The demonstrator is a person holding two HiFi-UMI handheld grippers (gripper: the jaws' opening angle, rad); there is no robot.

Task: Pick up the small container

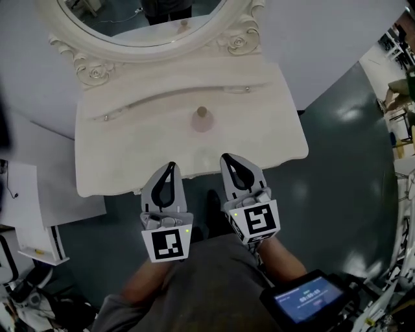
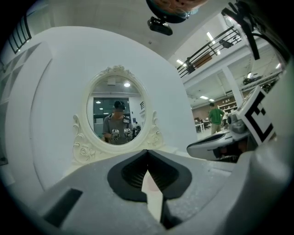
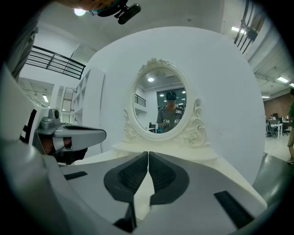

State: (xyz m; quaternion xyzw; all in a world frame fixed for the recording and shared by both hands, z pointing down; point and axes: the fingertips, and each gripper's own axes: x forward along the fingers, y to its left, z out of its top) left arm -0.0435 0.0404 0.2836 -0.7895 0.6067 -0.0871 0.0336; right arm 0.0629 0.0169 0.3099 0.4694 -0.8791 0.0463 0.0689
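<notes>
Desk (image 1: 123, 146): white dressing desk with a carved edge, set against a pale wall, its oval mirror (image 1: 146, 19) rising at the back; the person stands square to the front edge, which puts the middle of the top within reach of both arms
Small container (image 1: 201, 120): pale pink with a knob on top, upright and alone near the centre of the desk, just in front of the raised curved ledge at the back; with nothing beside it, it looks open to an approach from the front
Left hand-held gripper (image 1: 171, 166): held nearly level at the desk's front edge and pointing towards the mirror; jaws pressed together at the tips with nothing between them, apart from the small container
Right hand-held gripper (image 1: 226, 157): alongside its twin, tips just over the front edge, likewise clenched and empty; the small container lies ahead, roughly between the two
Stage: judged to be the approach, the pick-up not yet begun; whichever side takes it will need its jaws parted before it reaches the knob or body
Risk: a small, light item on a smooth top could probably tip or slide if nudged by closed tips
</notes>
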